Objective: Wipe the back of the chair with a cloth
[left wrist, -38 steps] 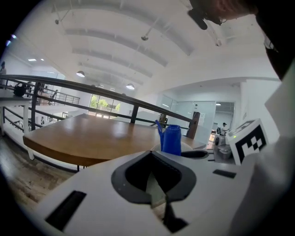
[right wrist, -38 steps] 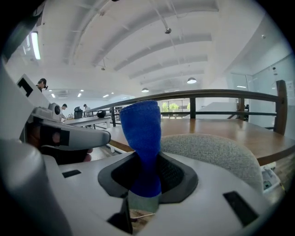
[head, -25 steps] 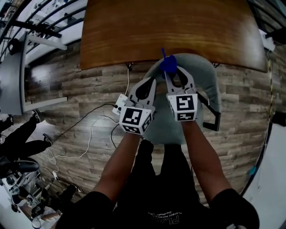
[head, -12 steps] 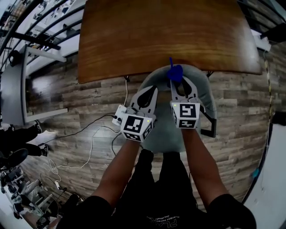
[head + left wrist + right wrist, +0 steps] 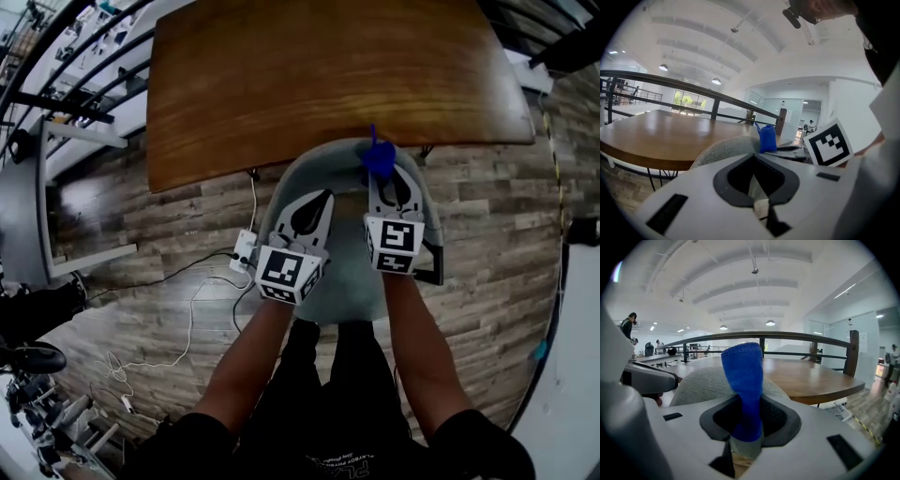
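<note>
A grey upholstered chair (image 5: 349,272) is tucked against a brown wooden table (image 5: 319,75), its curved back (image 5: 314,155) near the table's edge. My right gripper (image 5: 380,175) is shut on a blue cloth (image 5: 379,157) that rests at the top of the chair back, right of its middle. In the right gripper view the blue cloth (image 5: 745,380) stands up between the jaws in front of the chair back (image 5: 701,383). My left gripper (image 5: 324,195) is shut and holds nothing, over the seat just left of the right one. The left gripper view shows the chair back (image 5: 724,147) and the cloth (image 5: 767,138).
A white power strip (image 5: 244,248) and loose cables (image 5: 187,309) lie on the wood floor left of the chair. A dark armrest (image 5: 433,267) sticks out at the chair's right. A dark railing (image 5: 787,337) runs behind the table. People (image 5: 629,322) stand far off.
The right gripper has slid the blue cloth rightward along the top of the chair back, from left of its middle to right of it. The left gripper has followed alongside.
</note>
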{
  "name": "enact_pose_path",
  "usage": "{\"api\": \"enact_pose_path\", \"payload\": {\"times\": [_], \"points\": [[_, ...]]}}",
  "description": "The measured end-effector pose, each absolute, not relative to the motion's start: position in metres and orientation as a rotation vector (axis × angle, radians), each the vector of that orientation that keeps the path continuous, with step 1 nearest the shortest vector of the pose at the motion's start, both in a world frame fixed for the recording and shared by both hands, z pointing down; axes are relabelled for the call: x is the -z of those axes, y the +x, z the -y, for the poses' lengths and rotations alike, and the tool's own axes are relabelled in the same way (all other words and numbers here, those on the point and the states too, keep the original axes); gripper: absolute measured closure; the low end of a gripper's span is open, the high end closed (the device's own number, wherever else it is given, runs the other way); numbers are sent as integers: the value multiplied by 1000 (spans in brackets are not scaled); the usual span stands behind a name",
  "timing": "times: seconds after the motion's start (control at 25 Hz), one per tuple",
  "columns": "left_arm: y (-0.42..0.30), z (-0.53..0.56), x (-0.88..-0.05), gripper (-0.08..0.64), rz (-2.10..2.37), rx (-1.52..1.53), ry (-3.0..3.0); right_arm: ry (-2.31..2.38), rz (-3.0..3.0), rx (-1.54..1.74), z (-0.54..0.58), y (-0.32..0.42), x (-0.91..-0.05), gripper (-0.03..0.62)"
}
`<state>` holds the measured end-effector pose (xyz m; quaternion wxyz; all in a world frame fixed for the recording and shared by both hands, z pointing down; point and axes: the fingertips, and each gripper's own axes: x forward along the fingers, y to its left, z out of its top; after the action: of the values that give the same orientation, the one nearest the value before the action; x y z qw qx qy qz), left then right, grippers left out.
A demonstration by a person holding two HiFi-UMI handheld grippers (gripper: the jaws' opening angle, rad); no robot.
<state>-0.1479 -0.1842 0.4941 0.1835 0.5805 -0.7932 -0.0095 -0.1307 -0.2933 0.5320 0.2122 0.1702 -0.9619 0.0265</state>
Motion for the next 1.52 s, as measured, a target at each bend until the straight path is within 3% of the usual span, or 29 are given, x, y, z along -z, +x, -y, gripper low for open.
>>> {"api": "enact_pose_path", "payload": {"times": [0.6, 1.52], "points": [[-139, 191, -497, 554, 2194, 67, 1673, 674, 2633, -2, 324, -90, -527, 482], [-180, 55, -551, 554, 2335, 116, 1293, 58, 2702, -44, 100, -170, -594, 482]]}}
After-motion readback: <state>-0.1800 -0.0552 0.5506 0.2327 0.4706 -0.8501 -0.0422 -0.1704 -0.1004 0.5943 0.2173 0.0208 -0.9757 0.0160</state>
